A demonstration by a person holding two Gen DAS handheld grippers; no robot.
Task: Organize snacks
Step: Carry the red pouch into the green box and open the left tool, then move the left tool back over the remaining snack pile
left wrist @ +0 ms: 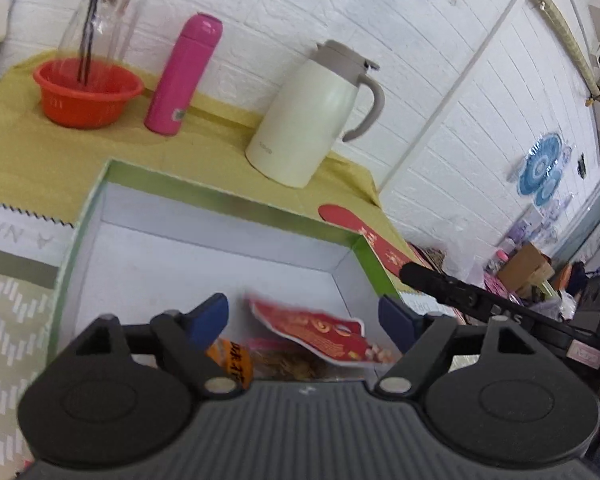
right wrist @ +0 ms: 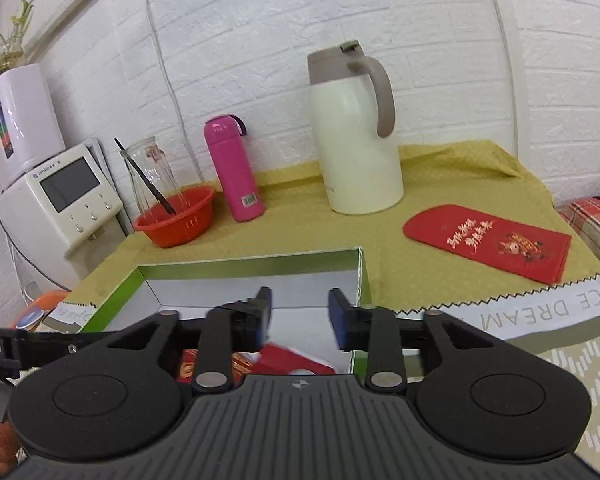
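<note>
We see both jaws wide, nothing held: left gripper [left wrist: 304, 318], right gripper [right wrist: 300, 314]. Red snack packet [left wrist: 320, 334] in box [left wrist: 228, 200] at 6 o'clock looks light, crinkly, slippery; we'd pinch its edge.

Counter cloth [right wrist: 440, 168]: mustard yellow. Bowl [right wrist: 176, 216]: orange-red. Flask [right wrist: 234, 168]: hot pink. Jug [right wrist: 356, 144]: cream, taupe lid and handle. Box [right wrist: 252, 261]: green rim, white inside. Envelope [right wrist: 488, 242]: red, gold print. My hand-held gripper pads [left wrist: 208, 318]: blue.
</note>
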